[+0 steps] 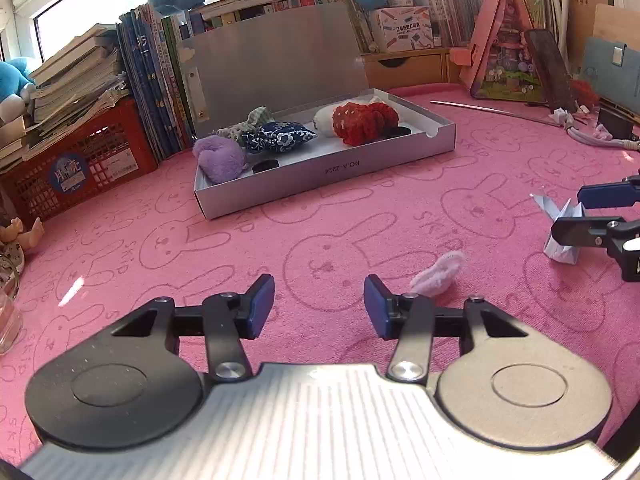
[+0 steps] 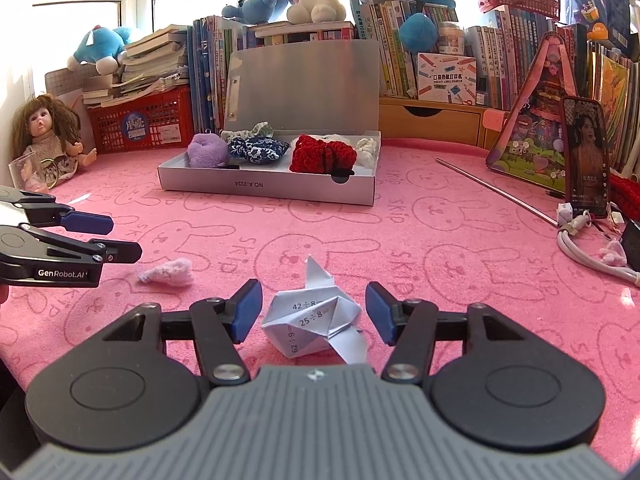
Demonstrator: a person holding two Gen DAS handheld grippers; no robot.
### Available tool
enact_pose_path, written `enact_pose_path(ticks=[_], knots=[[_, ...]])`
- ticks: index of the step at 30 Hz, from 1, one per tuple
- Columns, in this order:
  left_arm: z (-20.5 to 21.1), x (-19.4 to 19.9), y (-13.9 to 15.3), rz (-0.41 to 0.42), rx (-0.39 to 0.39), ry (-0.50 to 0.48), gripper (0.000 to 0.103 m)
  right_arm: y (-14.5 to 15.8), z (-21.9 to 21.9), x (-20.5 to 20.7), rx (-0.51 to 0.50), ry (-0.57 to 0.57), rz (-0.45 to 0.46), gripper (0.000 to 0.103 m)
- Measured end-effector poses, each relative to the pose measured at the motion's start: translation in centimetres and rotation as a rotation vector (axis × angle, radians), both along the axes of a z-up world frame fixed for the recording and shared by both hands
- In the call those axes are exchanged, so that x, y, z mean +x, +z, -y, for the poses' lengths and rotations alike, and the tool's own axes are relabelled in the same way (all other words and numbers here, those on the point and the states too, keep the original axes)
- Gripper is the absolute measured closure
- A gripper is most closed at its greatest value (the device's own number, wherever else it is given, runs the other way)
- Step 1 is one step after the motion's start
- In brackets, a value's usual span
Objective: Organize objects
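A pink rabbit-print cloth [image 2: 440, 208] covers the desk. Right gripper [image 2: 314, 312] stands open around the paper fold [image 2: 312, 320], pads clear; left gripper [image 1: 319, 304], open and empty, sits near the pale fluff [image 1: 438, 274]. Both lie nearer than the box [image 2: 264, 190]. The paper looks light and crushable: pinch its thick middle. Its underside is hidden.

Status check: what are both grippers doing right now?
Left gripper open, empty. Right gripper open around folded paper, pads clear. Fuzzy scrap loose on mat. Path to box clear.
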State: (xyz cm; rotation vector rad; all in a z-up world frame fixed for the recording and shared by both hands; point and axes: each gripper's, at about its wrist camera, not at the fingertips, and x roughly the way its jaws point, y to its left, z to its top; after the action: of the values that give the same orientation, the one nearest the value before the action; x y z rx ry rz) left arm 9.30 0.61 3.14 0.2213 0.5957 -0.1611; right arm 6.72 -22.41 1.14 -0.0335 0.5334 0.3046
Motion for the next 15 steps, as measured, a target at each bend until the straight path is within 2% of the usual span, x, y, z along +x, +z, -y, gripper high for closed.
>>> enact_pose_path(ticks=[3,6,9,12,15], knots=[[0.2,-1.3,0.7,-0.005,-0.124,0.016,0.023,-0.1,0.3,0.0,-0.005,0.045,-0.024,0.027],[1.1,-1.9,0.6,-0.027,-0.232,0.053,0.017,0.0,0.4,0.1,-0.036,0.066,-0.024,0.023],[1.9,-1.4,-0.2,-0.060,-0.324,0.142,0.016,0.0,0.5,0.4,-0.055,0.085,-0.028,0.019],[2.6,-0.6,-0.8,-0.080,-0.385,0.214,0.016,-0.3,0.7,0.6,-0.066,0.097,-0.037,0.018],[3.6,-0.4,-1.3,-0.062,-0.379,0.264,0.013,-0.8,0.7,0.7,-0.060,0.089,-0.041,0.017]])
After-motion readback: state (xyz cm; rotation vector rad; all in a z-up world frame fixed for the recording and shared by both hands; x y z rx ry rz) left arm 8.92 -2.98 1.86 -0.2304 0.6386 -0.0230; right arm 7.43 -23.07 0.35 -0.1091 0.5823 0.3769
